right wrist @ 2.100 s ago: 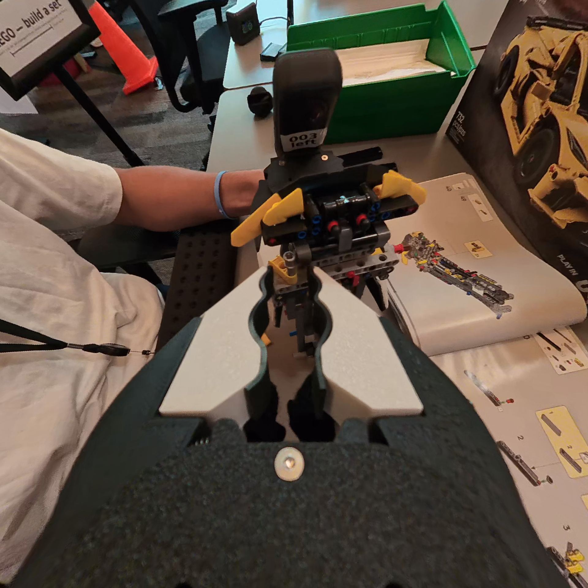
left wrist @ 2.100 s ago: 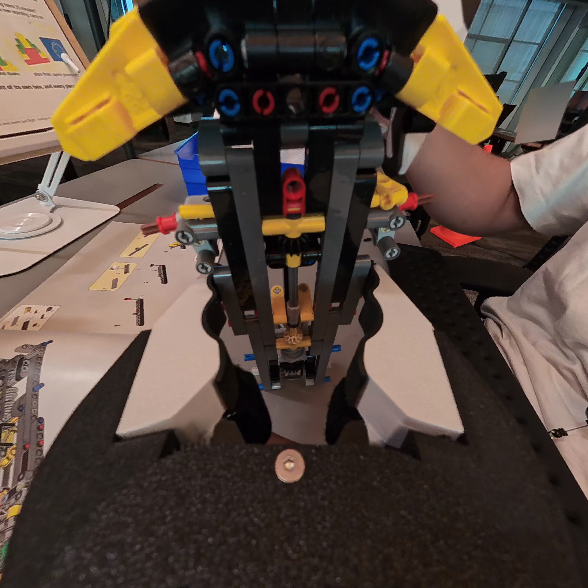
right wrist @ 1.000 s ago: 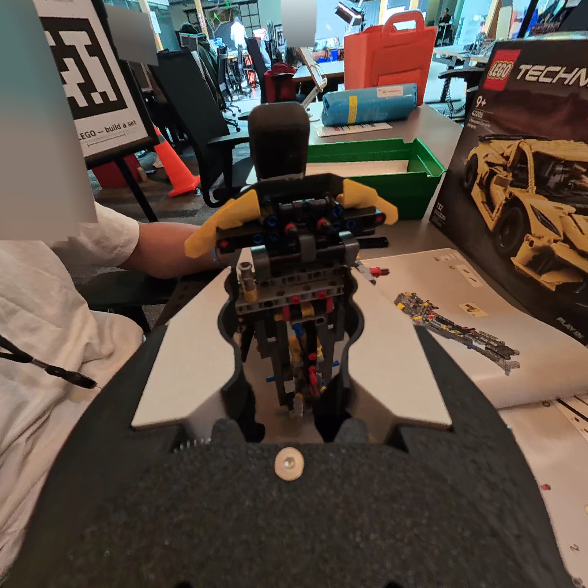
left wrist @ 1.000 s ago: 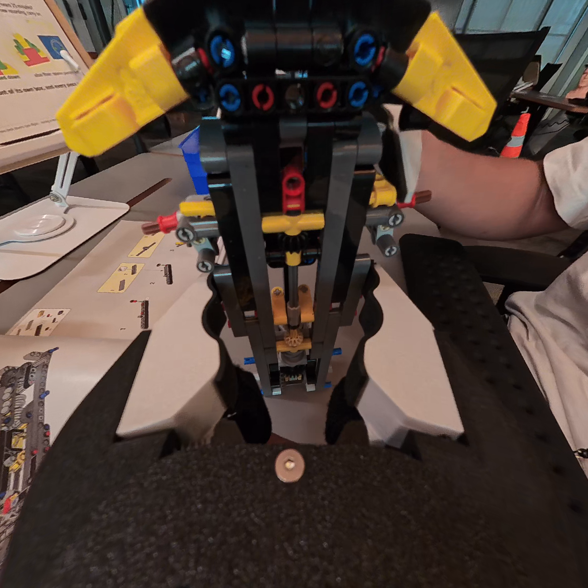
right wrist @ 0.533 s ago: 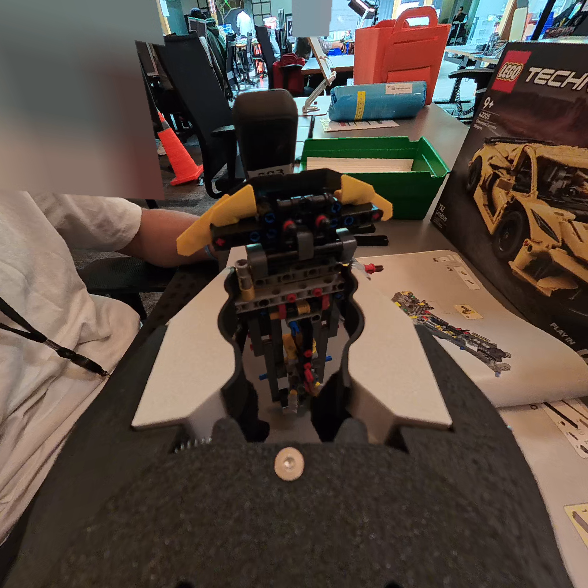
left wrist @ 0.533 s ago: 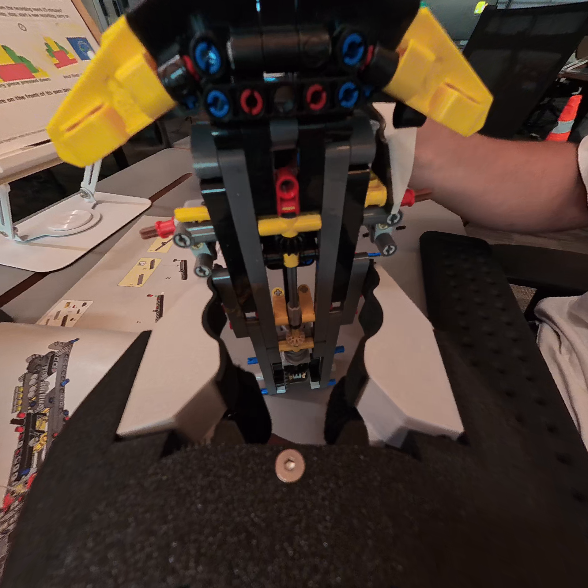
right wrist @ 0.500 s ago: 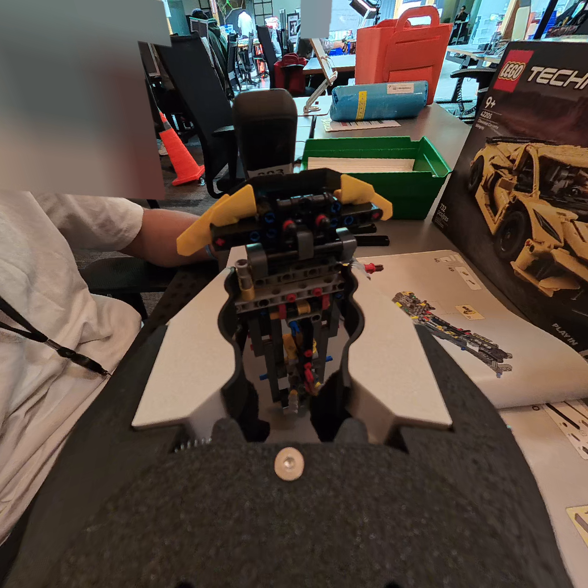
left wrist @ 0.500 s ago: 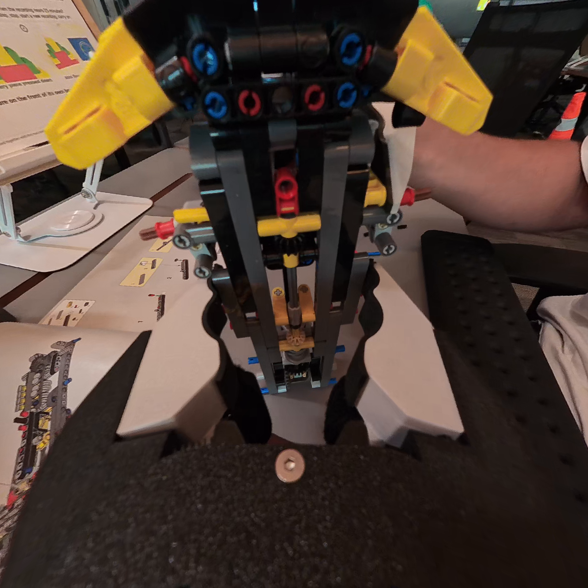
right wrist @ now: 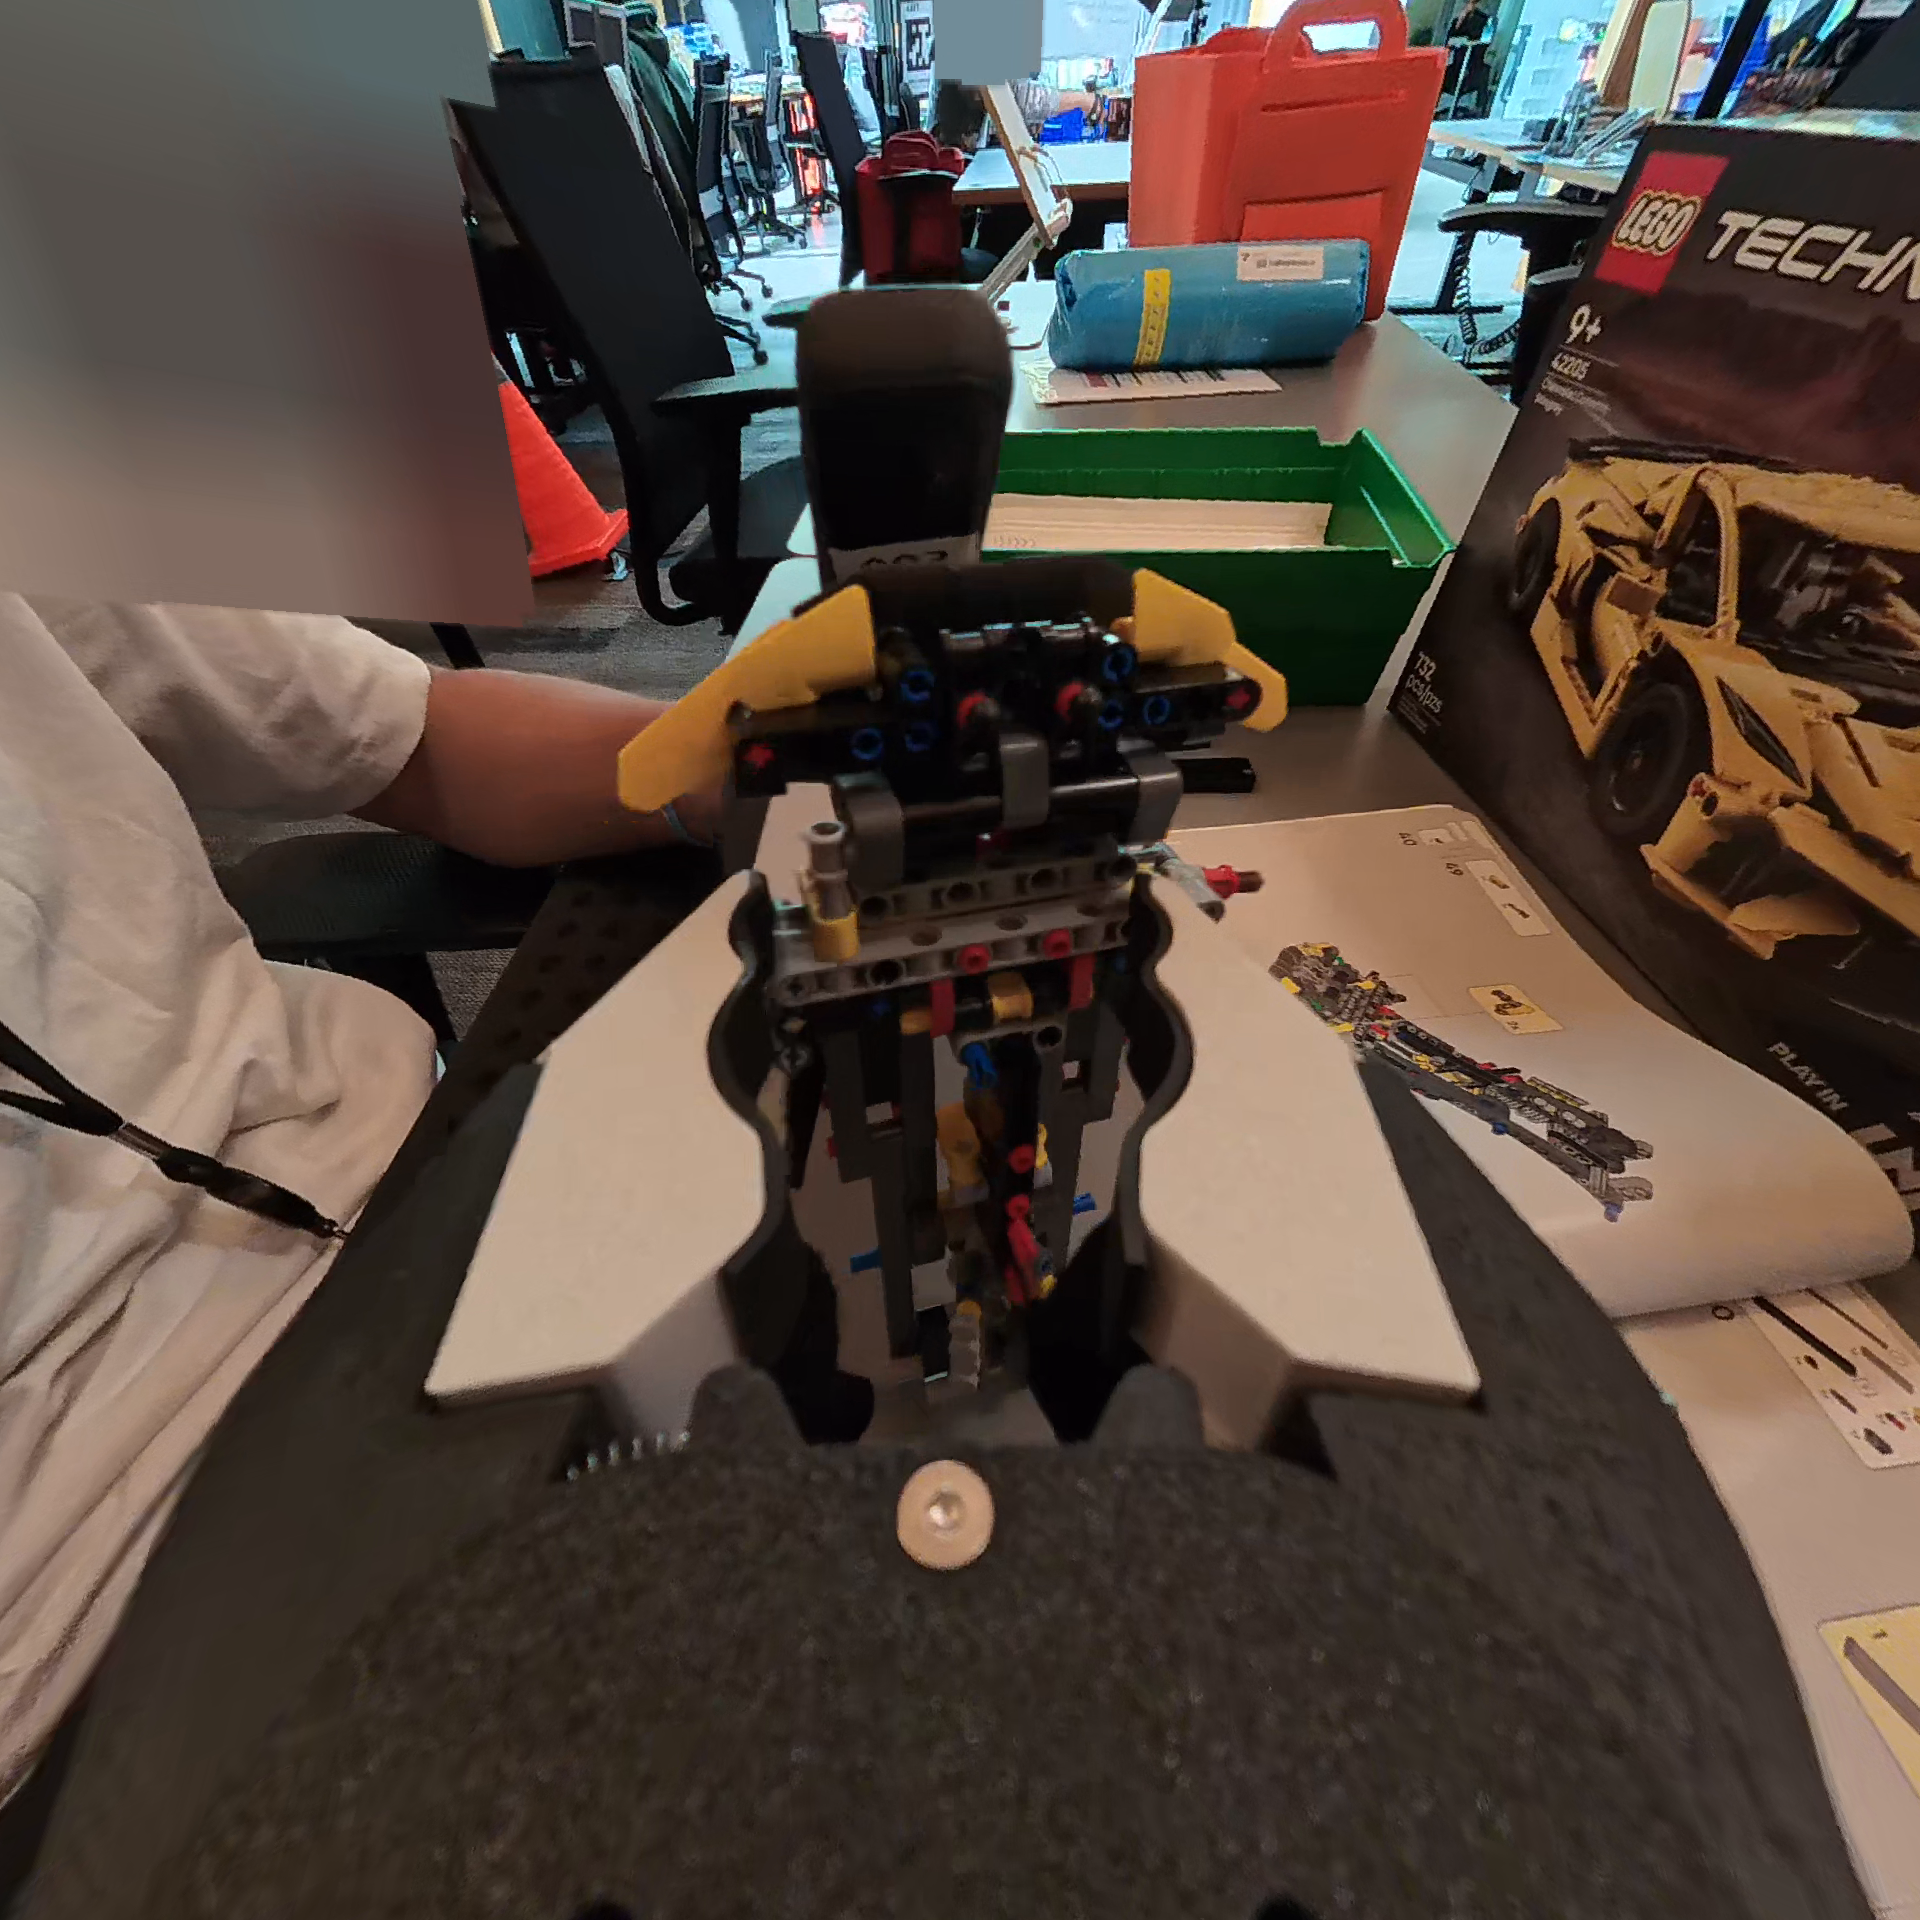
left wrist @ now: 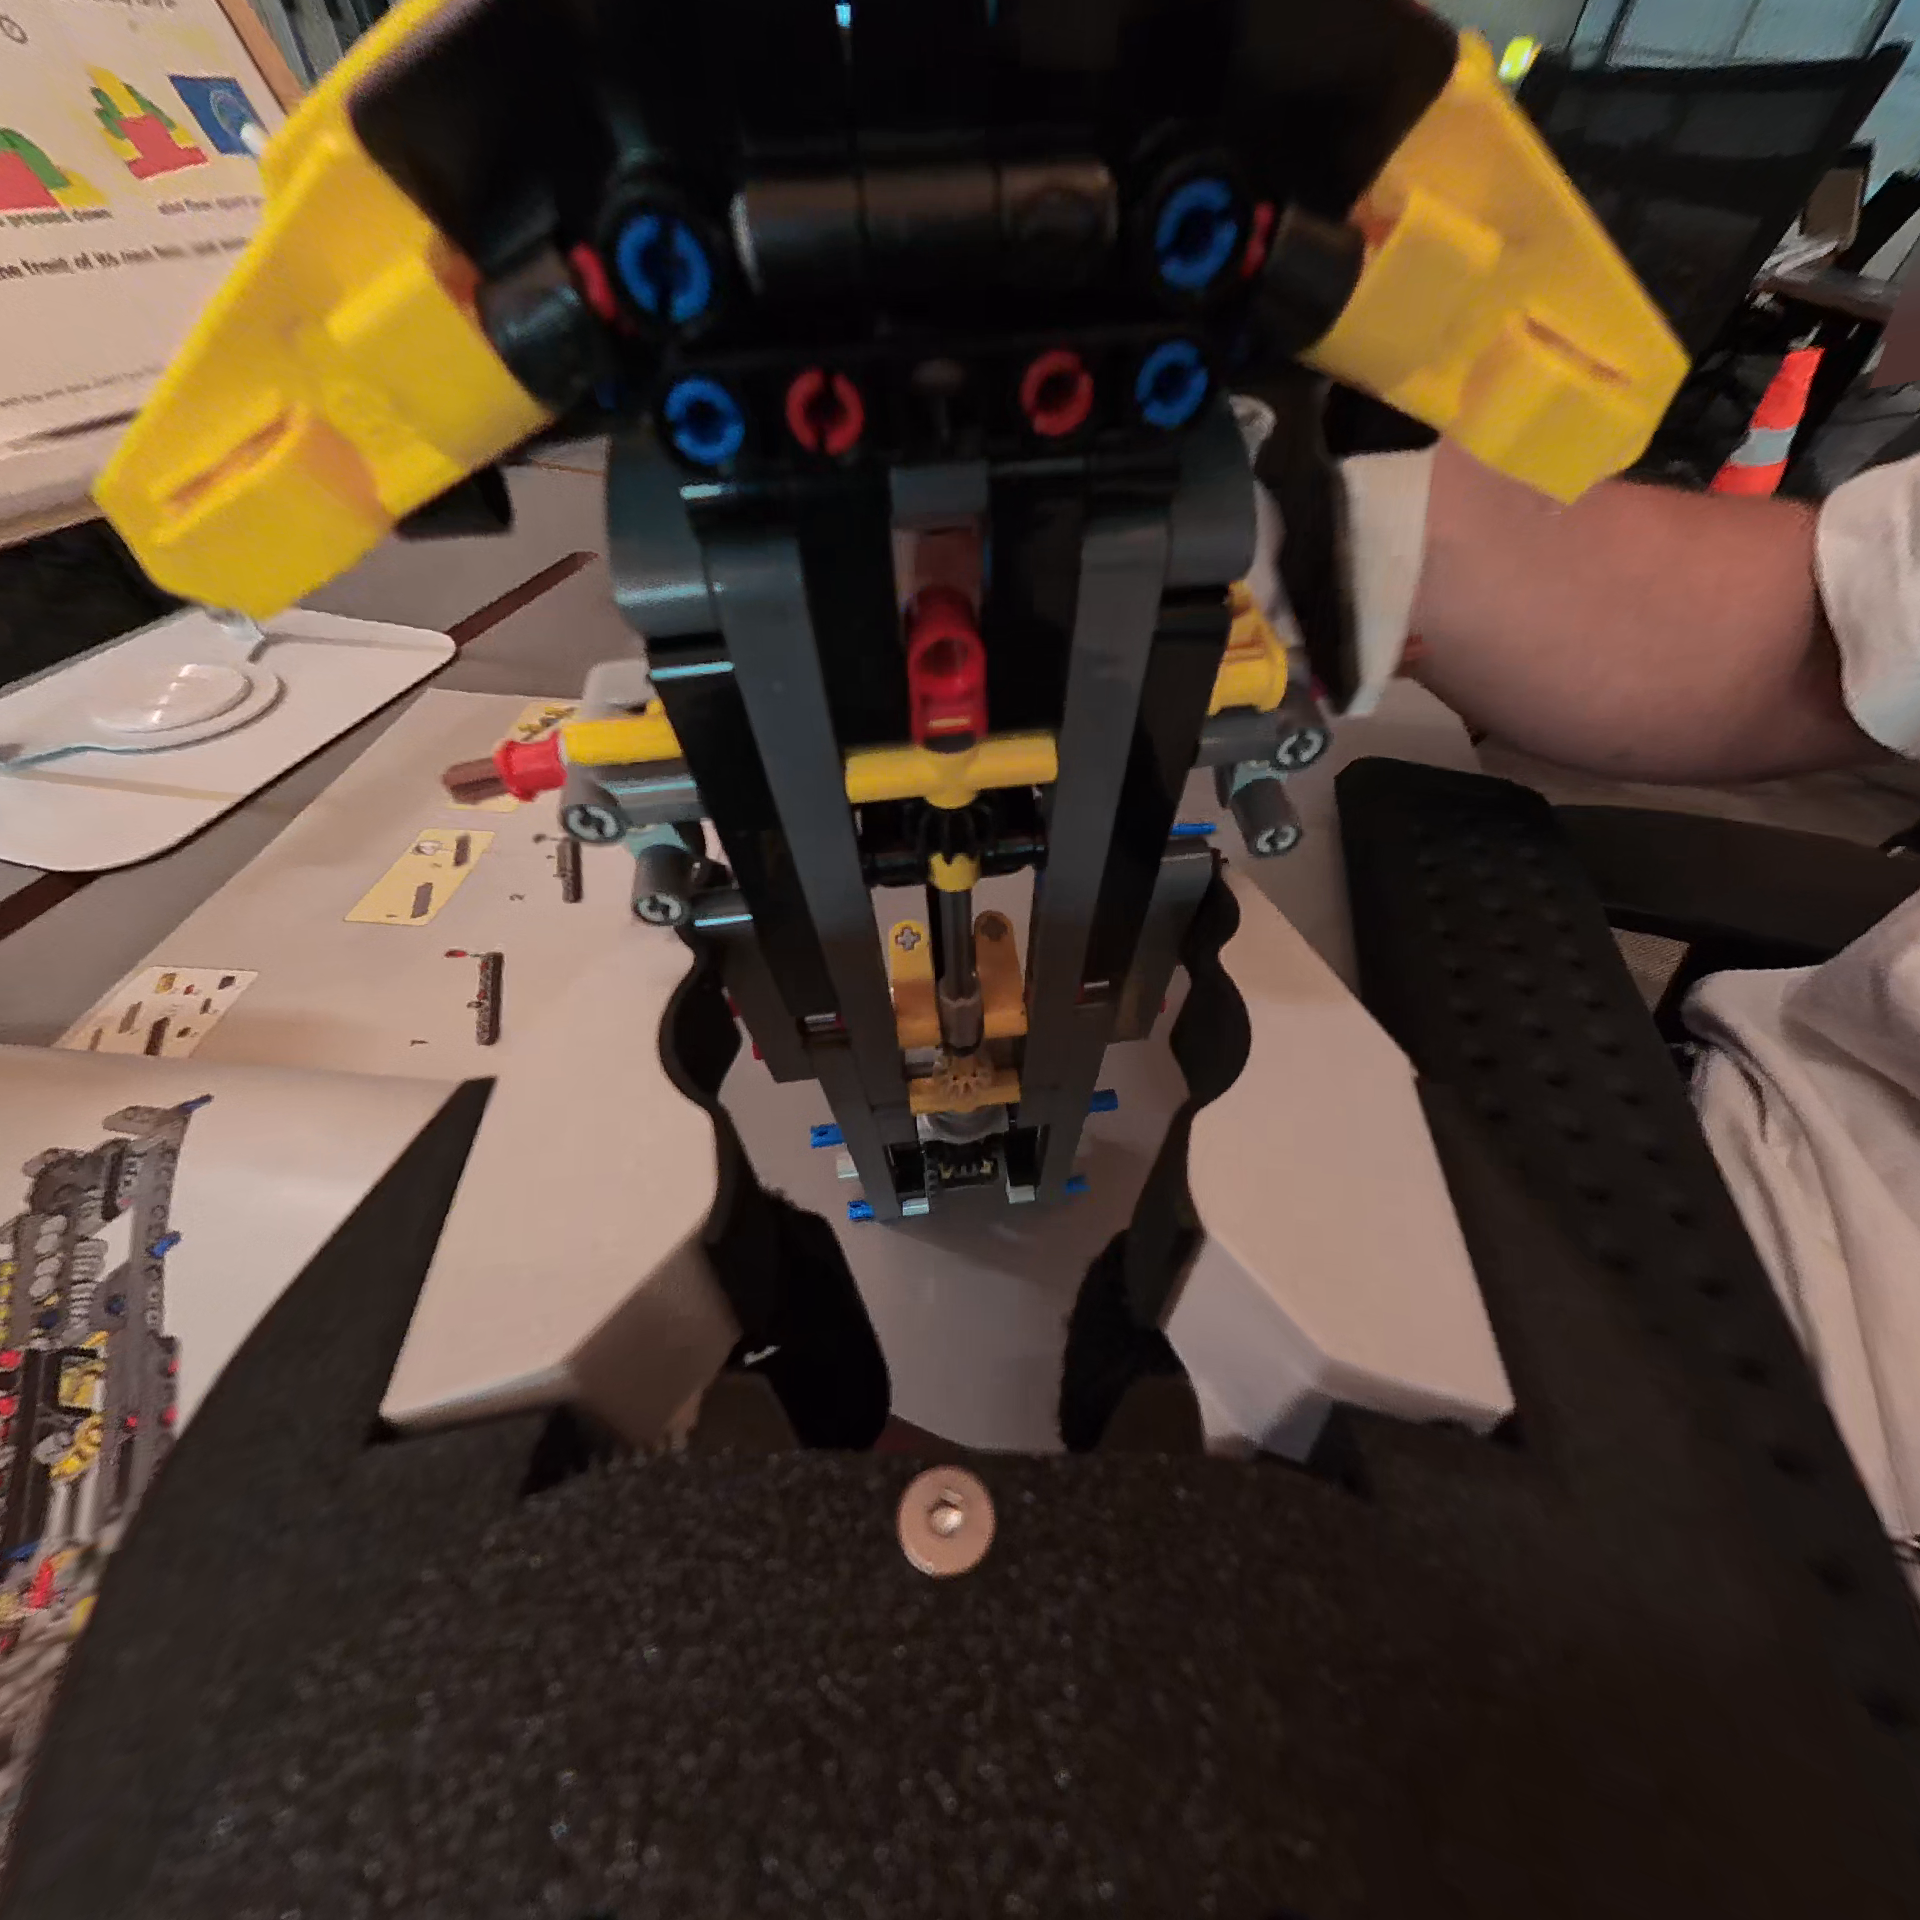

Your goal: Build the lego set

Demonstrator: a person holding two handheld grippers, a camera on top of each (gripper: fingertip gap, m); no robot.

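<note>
Lego chassis [left wrist: 940, 665] between both grippers' fingers [left wrist: 582, 1226]

Lego model [left wrist: 940, 644] top cut off

Printed writing and a logo stand on the dark box [right wrist: 1704, 582] with the yellow car picture. Step numbers mark the open instruction booklet [right wrist: 1507, 1039]. The poster [left wrist: 114, 197] carries lines of print. A white sticker sits on the blue roll [right wrist: 1205, 301].

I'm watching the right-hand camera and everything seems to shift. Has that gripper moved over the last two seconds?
Yes. The right gripper has tilted upward: the green bin, earlier near the top edge, now sits lower, with the room beyond visible.
</note>
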